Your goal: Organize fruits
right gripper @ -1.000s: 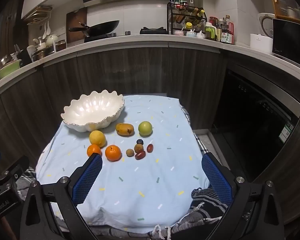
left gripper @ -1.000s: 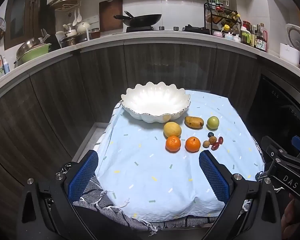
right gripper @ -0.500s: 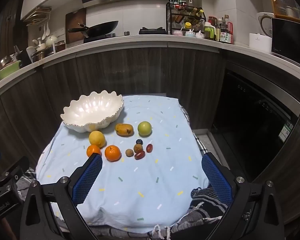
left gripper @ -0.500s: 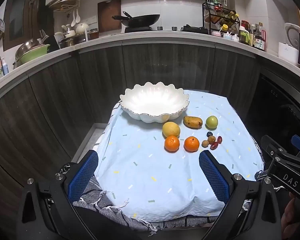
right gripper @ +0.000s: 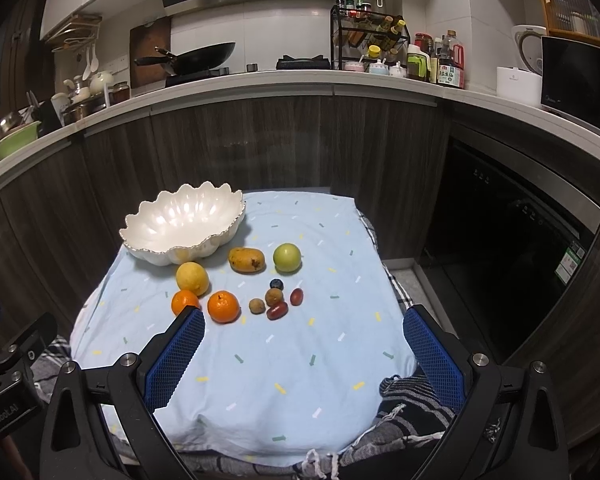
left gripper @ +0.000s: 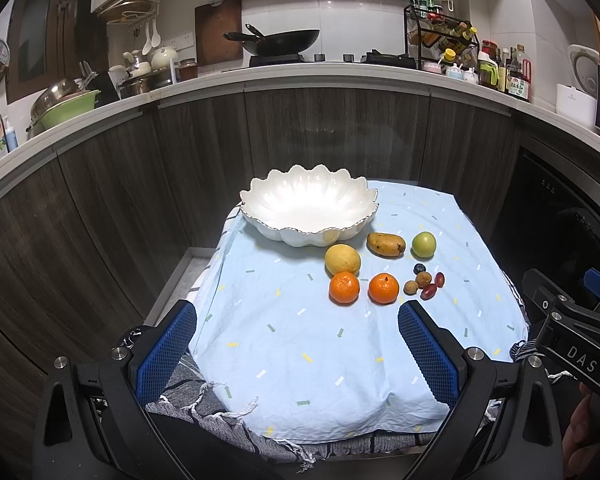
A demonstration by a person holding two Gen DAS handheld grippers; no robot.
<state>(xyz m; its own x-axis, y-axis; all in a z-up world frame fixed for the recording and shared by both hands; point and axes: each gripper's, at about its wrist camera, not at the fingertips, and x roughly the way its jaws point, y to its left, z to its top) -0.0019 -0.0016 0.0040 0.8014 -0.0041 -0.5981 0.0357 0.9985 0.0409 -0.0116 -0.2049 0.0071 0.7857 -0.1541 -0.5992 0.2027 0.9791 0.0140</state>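
A: What's laid out?

B: A pale blue confetti-print cloth, with a white scalloped ceramic bowl at its far end, nothing in it. All the fruit sits loose just in front of the bowl: a round yellow lemon, a brown-speckled mango, a green apple, two oranges, then tiny dark berries.

A: And the tongs?

B: The left gripper and the right gripper are both spread wide, holding nothing, hanging nearer than the fruit.

A: Risks?

B: Round fruit could roll on the soft cloth if nudged; I'd guess the berries may slip from wide pads.
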